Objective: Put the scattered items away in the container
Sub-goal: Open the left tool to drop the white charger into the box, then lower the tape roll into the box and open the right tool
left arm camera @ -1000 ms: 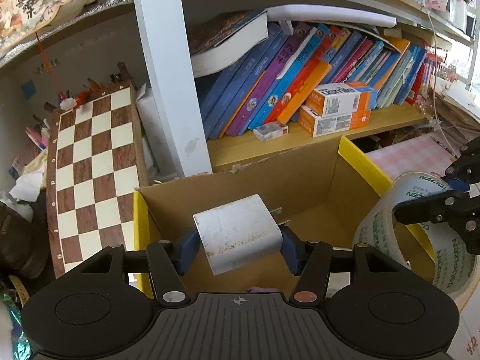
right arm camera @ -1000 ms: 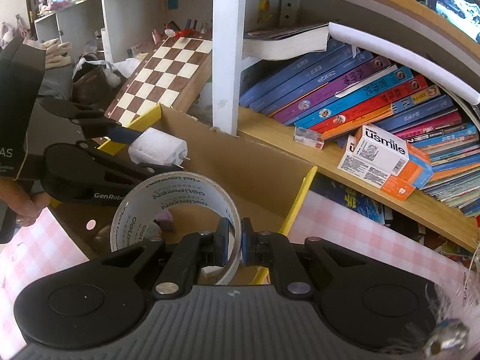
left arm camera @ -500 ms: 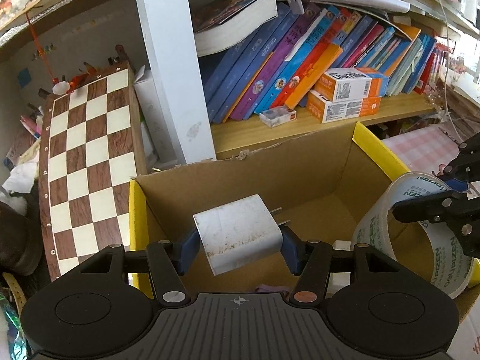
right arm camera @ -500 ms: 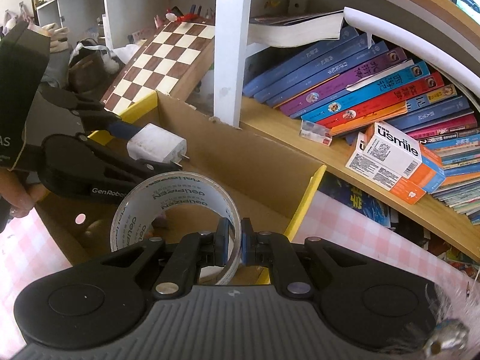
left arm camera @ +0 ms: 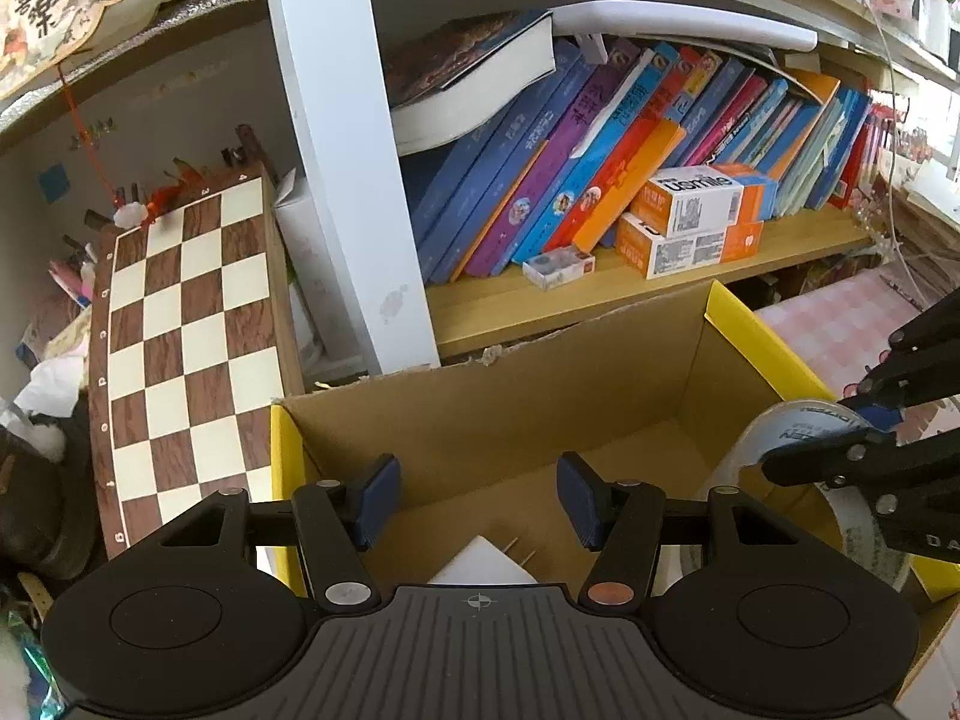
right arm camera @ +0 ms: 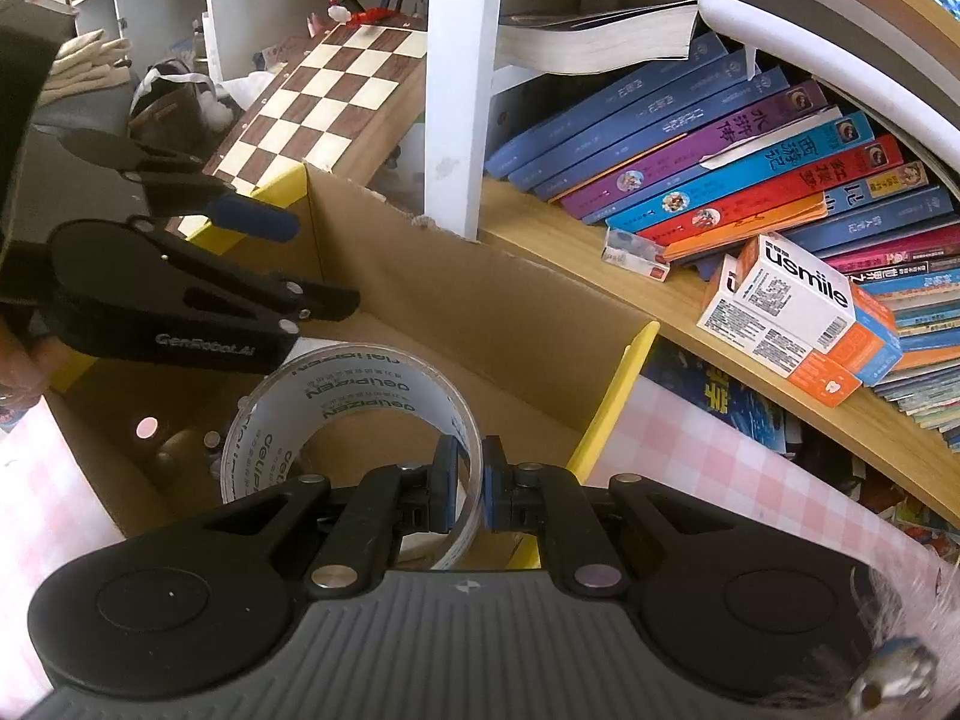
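The left hand-held gripper [left arm camera: 474, 501] hangs released over the cardboard box [left arm camera: 498, 420], a white plug [left arm camera: 483, 564] lying inside below it. The right hand-held gripper [right arm camera: 467, 483] is clenched on the tape roll [right arm camera: 354, 414] above the box. Lower the roll well inside, clear of the yellow rim, before letting go.

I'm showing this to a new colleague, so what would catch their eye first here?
Probably the clear roll of printed packing tape pinched in the right gripper over the open brown cardboard box with yellow flaps. Next, the brown-and-cream chessboard leaning left of the box, beside tilted colourful books.
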Action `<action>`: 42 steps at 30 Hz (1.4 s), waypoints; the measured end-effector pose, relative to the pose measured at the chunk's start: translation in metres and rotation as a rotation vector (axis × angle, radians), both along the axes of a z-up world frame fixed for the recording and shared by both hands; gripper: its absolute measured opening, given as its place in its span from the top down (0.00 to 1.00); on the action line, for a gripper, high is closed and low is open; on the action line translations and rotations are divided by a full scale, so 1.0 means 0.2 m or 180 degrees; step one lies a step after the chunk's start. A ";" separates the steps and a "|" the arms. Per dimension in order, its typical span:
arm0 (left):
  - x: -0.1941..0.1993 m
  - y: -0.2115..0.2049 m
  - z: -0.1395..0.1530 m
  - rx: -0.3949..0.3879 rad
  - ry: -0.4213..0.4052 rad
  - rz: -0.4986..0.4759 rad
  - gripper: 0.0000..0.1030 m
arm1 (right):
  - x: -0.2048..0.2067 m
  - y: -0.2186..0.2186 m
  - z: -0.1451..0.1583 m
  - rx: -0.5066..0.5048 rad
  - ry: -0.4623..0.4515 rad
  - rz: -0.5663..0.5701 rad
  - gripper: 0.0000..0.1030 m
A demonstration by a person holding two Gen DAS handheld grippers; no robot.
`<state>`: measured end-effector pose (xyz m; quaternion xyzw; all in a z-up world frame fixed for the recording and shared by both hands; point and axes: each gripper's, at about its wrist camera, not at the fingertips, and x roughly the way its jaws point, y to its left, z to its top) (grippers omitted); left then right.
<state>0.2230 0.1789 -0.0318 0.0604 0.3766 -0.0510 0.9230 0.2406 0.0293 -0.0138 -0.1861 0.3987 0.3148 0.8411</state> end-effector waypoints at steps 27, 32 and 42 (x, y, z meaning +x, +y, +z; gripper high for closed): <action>-0.26 0.03 0.02 -0.0325 -0.0083 0.0172 0.18 | 0.23 0.21 -0.15 -0.0427 -0.0005 0.0266 0.92; -0.29 -0.02 0.03 -0.0283 -0.0121 0.0070 0.18 | 0.29 0.27 -0.21 -0.0581 -0.0047 0.0320 0.92; -0.31 -0.03 0.04 -0.0345 -0.0118 0.0035 0.18 | 0.36 0.28 -0.25 -0.0548 0.0174 0.0265 0.92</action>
